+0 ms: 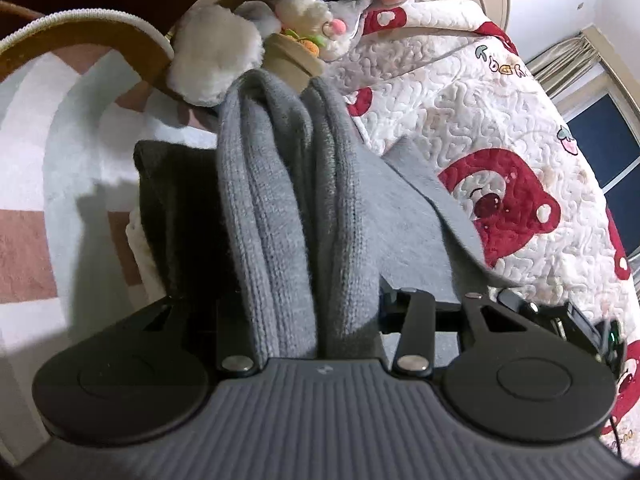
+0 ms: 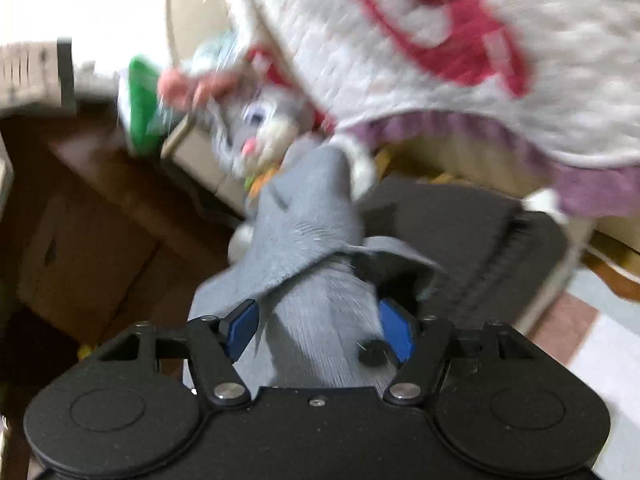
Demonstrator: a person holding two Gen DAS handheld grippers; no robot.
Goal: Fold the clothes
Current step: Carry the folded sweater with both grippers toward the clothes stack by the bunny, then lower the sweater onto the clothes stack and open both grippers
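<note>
A grey knitted garment is bunched in long folds and runs straight out from my left gripper, whose fingers are hidden under the cloth; it is shut on the garment. Part of the garment spreads right onto the quilt. In the blurred right wrist view the same grey garment is pinched between the blue pads of my right gripper, which is shut on it. A dark grey folded cloth lies below at left; it also shows in the right wrist view.
A white quilt with red bears covers the bed at right. A grey plush rabbit sits ahead by the bed's edge. A pink and white rug covers the floor at left. Brown boxes stand at left in the right wrist view.
</note>
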